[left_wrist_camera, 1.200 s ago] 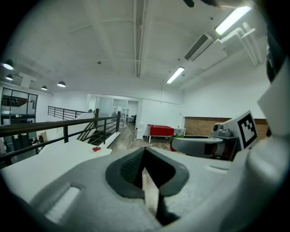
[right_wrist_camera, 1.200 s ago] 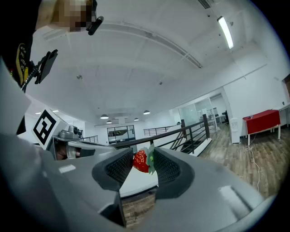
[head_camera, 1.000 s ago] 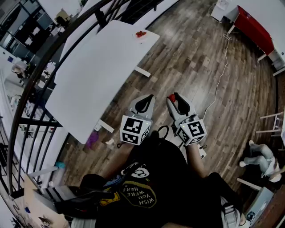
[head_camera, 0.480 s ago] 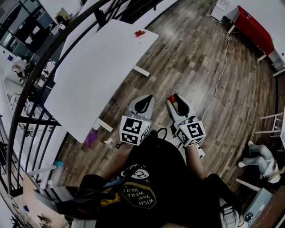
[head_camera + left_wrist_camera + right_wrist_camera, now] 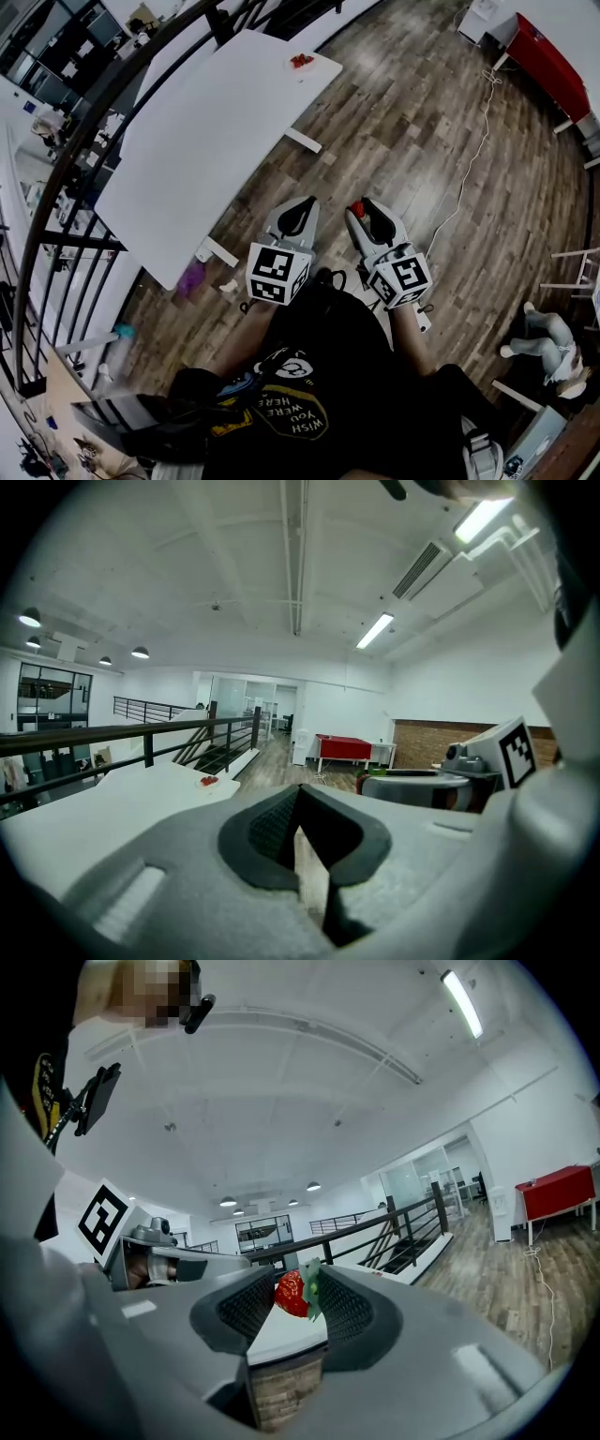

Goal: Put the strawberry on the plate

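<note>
A red strawberry [image 5: 291, 1294] with green leaves is pinched between the pads of my right gripper [image 5: 298, 1296], which is shut on it. From the head view the strawberry [image 5: 357, 207] shows at the tip of the right gripper [image 5: 364, 213], held over the wood floor. My left gripper [image 5: 298, 217] hangs beside it, shut and holding nothing; its own view shows the left gripper [image 5: 302, 829] with its pads nearly touching. A small plate [image 5: 301, 62] with red pieces sits at the far corner of the white table [image 5: 206, 141]. The plate [image 5: 208, 781] lies well ahead of both grippers.
A black railing [image 5: 84, 141] runs along the table's far side. A red table [image 5: 548, 61] stands at the upper right, and a white cable [image 5: 469, 150] trails across the wood floor. A purple object [image 5: 190, 279] lies under the table's near end.
Both grippers have drifted slightly left and forward toward the table, with the strawberry still held in the right one. The table and plate have shifted a little in the head view.
</note>
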### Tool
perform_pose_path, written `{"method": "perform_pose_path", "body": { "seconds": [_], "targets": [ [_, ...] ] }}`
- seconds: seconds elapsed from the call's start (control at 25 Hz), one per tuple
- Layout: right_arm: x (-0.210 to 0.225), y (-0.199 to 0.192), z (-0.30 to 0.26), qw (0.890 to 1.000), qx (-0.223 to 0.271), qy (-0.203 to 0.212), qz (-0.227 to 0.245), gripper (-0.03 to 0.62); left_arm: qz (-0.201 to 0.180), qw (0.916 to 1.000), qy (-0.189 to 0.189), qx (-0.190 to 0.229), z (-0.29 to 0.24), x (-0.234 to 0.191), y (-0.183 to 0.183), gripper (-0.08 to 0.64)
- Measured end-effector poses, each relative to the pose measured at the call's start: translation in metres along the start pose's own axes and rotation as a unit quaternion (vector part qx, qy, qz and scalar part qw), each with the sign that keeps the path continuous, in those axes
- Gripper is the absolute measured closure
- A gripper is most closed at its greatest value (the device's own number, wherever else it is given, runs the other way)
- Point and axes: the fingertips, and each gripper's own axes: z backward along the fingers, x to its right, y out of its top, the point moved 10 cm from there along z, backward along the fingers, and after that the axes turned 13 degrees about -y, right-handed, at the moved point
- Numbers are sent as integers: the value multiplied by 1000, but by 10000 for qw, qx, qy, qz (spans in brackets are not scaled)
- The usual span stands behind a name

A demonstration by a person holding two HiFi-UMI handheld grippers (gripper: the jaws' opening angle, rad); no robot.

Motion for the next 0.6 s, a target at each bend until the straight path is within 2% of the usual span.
{"method": "perform_pose_path", "body": {
  "seconds": [0.28,0.6],
  "targets": [
    [-2,5,-36,9999,-62,-12,-84,440,10,9999,-102,15,-12,-30,10,555],
    [-18,23,-95,9999,53,-82,87,440,-62,9993,-337,151,-19,-82,30,555]
  ]
}}
